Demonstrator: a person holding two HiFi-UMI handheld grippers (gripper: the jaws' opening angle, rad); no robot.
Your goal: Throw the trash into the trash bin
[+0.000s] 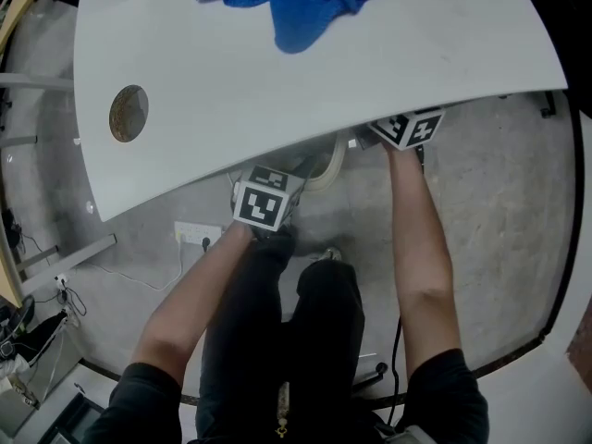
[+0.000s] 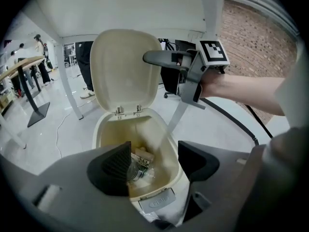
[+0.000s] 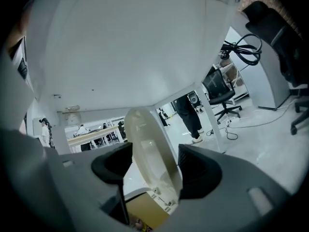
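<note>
Trash [image 2: 141,161] is already down in the bin [image 2: 104,129] under the bench [image 1: 324,91], with the left hand-held gripper [image 2: 154,162] over it, wide and empty, and the right hand-held gripper [image 3: 154,163] at its 1 o'clock, also wide, straddling the raised lid [image 2: 123,71].

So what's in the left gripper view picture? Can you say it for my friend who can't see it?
A cream trash bin stands open under a white table, lid tipped up, with crumpled trash lying inside. The left gripper hovers above with open, empty jaws, and the right gripper reaches to the lid's edge.
</note>
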